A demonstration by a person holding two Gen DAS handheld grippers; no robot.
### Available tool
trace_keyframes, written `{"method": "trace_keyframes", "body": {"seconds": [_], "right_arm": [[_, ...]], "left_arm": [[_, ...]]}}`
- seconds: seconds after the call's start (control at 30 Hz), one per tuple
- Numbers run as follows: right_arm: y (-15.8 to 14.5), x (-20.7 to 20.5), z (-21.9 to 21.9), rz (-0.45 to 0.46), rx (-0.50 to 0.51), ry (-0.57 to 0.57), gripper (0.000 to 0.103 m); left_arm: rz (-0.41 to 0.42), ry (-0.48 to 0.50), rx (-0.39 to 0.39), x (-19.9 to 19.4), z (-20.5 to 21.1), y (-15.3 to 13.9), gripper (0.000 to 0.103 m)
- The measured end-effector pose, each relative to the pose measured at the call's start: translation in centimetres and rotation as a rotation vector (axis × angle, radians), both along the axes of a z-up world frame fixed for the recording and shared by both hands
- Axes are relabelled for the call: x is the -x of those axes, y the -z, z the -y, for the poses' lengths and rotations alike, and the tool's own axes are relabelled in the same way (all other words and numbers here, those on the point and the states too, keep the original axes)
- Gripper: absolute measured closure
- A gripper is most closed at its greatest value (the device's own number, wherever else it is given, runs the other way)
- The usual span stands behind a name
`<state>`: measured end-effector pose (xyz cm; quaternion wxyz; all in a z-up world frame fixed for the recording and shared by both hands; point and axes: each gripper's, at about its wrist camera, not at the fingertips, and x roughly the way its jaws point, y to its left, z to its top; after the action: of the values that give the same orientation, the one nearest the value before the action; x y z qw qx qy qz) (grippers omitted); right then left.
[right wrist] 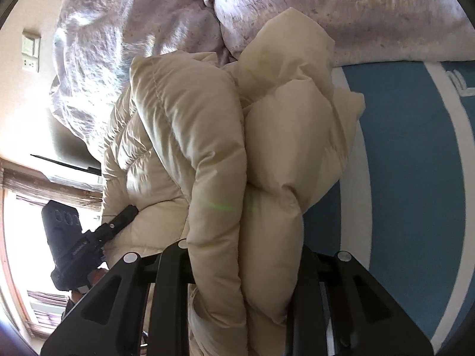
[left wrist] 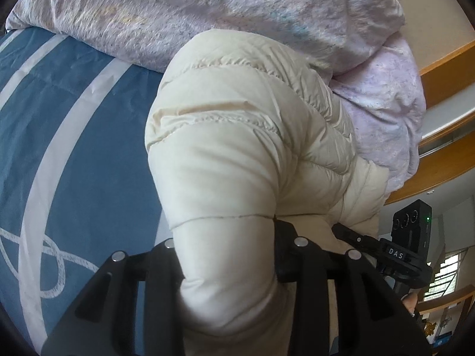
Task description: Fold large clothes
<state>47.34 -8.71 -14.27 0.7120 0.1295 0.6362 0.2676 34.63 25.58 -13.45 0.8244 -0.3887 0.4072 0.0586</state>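
A cream puffer jacket (left wrist: pixel 237 136) lies bunched on a bed, one thick fold running down between the fingers of my left gripper (left wrist: pixel 228 246), which is shut on it. In the right wrist view the same jacket (right wrist: pixel 190 136) is doubled into two padded rolls, and my right gripper (right wrist: pixel 243 255) is shut on them. Each gripper shows in the other's view. The right gripper (left wrist: pixel 350 234) reaches into the jacket's right side. The left gripper (right wrist: pixel 127 213) presses against its left side. The jacket's lower part is hidden behind the gripper bodies.
The jacket rests on a blue sheet with white stripes (left wrist: pixel 74 148) (right wrist: pixel 415 178). A crumpled lilac duvet (left wrist: pixel 207 14) (right wrist: pixel 326 14) is heaped just behind it. Wooden rails (left wrist: pixel 445 68) stand to the right, and wall sockets (right wrist: pixel 29 53) and a bright window (right wrist: pixel 17 222) lie to the left.
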Motion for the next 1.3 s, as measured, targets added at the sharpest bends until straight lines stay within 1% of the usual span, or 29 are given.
{"method": "trace_keyframes", "body": {"seconds": [0.17, 0.23, 0.27, 0.3, 0.33, 0.37, 0.43, 0.5, 0.57, 0.63, 0.8, 0.9, 0.97, 1.03, 1.17, 1.2, 1.23, 1.3], "right_arm": [[0.1, -0.2, 0.7, 0.029, -0.017, -0.002, 0.079], [0.9, 0.1, 0.9, 0.027, 0.002, 0.0, 0.079], [1.3, 0.2, 1.0, 0.025, 0.014, 0.001, 0.077], [1.4, 0.5, 1.3, 0.02, 0.02, 0.005, 0.074], [1.4, 0.6, 0.5, 0.016, 0.025, 0.01, 0.072], [1.5, 0.6, 0.6, 0.013, 0.032, 0.014, 0.067], [1.6, 0.9, 1.0, 0.015, 0.05, 0.019, 0.06], [1.4, 1.1, 1.2, 0.032, 0.093, 0.029, 0.042], [0.8, 1.4, 1.7, 0.052, 0.121, 0.038, 0.036], [0.2, 1.6, 2.3, 0.07, 0.14, 0.048, 0.034], [-2.8, 2.2, 2.6, 0.145, 0.198, 0.071, 0.032], [-4.6, 2.7, 2.6, 0.229, 0.249, 0.076, 0.031], [-6.1, 3.2, 2.3, 0.293, 0.272, 0.066, 0.031], [-7.6, 3.6, 1.9, 0.339, 0.266, 0.055, 0.031], [-10.0, 3.8, 0.9, 0.404, 0.215, 0.022, 0.032], [-10.3, 4.0, 0.5, 0.41, 0.199, 0.008, 0.036], [-10.4, 4.1, -1.1, 0.412, 0.191, -0.001, 0.038], [-10.6, 4.0, -2.1, 0.419, 0.171, -0.029, 0.044]], "left_arm": [[0.006, 0.013, -0.066, -0.4, -0.6, -0.8, 0.067], [-0.022, 0.016, -0.109, -0.5, -0.7, -0.3, 0.063], [-0.034, 0.016, -0.124, -0.6, -0.6, -0.1, 0.061], [-0.049, 0.013, -0.142, -0.5, -0.5, 0.3, 0.058], [-0.059, 0.007, -0.155, -0.6, -0.5, 0.5, 0.054], [-0.064, 0.001, -0.159, -0.5, -0.6, 0.7, 0.053], [-0.075, -0.015, -0.161, -0.3, -0.8, 0.9, 0.047], [-0.089, -0.028, -0.169, -0.3, -0.9, 0.9, 0.041], [-0.098, -0.037, -0.18, -0.2, -0.9, 0.7, 0.036], [-0.105, -0.046, -0.204, 0.1, -0.8, 0.4, 0.031], [-0.107, -0.062, -0.248, 0.8, -0.7, -0.9, 0.03], [-0.099, -0.078, -0.297, 1.5, -0.7, -2.1, 0.029], [-0.086, -0.094, -0.344, 1.7, -0.5, -3.1, 0.027], [-0.072, -0.104, -0.386, 1.8, -0.3, -4.0, 0.026], [-0.051, -0.105, -0.49, 1.3, 1.0, -5.8, 0.024], [-0.048, -0.101, -0.515, 1.0, 1.4, -6.1, 0.023], [-0.046, -0.094, -0.546, 1.0, 1.5, -6.4, 0.022], [-0.046, -0.081, -0.594, -0.1, 2.7, -6.7, 0.021]]}}
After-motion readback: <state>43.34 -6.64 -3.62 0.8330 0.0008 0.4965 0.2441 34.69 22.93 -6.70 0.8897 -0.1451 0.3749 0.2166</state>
